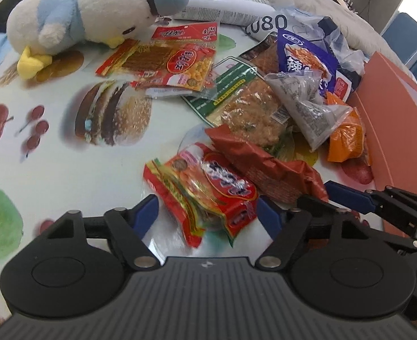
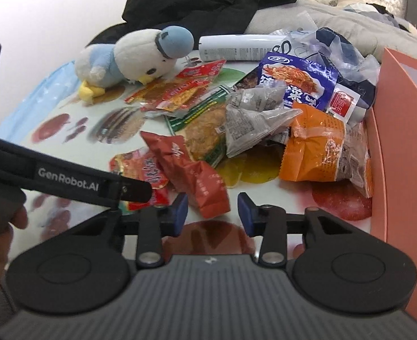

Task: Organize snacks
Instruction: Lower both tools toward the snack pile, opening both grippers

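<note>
Snack packets lie heaped on a food-print tablecloth (image 1: 66,170). My left gripper (image 1: 208,215) points down over a red-and-yellow packet (image 1: 202,189). The packet lies between its blue pads (image 1: 147,212), which stand close to its edges without pressing, so this gripper is open. My right gripper (image 2: 212,212) is open around the near end of a crumpled dark red packet (image 2: 197,181), with a gap on both sides. That dark red packet (image 1: 265,164) lies beside the red-and-yellow one. The right gripper's fingers (image 1: 347,195) show at the right of the left wrist view.
A salmon-coloured box (image 2: 401,141) walls off the right side. Piled against it are an orange packet (image 2: 313,147), grey triangular packets (image 2: 251,119), a blue bag (image 2: 299,82) and a green-edged packet (image 2: 202,130). A plush bird (image 2: 132,56), a white tube (image 2: 236,46) and flat red packets (image 1: 166,56) lie at the back.
</note>
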Available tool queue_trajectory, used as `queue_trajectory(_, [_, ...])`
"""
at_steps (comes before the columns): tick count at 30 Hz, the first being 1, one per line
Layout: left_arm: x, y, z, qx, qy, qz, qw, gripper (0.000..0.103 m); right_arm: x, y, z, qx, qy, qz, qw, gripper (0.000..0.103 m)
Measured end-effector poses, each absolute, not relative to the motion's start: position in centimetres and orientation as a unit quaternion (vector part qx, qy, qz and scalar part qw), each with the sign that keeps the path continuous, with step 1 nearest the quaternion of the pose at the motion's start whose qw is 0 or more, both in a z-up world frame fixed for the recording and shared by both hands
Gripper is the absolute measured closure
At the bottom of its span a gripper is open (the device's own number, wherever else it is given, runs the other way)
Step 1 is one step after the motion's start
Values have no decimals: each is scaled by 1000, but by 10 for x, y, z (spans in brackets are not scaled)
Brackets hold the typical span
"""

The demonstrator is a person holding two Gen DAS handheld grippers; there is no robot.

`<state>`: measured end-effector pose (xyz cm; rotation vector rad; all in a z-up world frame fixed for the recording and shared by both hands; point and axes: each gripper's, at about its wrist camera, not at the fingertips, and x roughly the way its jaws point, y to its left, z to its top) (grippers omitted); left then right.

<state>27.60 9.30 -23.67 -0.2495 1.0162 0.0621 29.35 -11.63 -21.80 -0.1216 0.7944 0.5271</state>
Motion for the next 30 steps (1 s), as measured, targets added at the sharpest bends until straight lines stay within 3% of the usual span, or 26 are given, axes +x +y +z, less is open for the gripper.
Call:
queue_trajectory(13, [268, 89, -241, -68, 480, 26, 874, 68, 288, -118, -213, -71, 377, 242, 891, 74])
queue_trajectory(30, [198, 69, -238, -56, 480, 26, 875, 74, 207, -145, -197, -108, 374, 170, 905, 75])
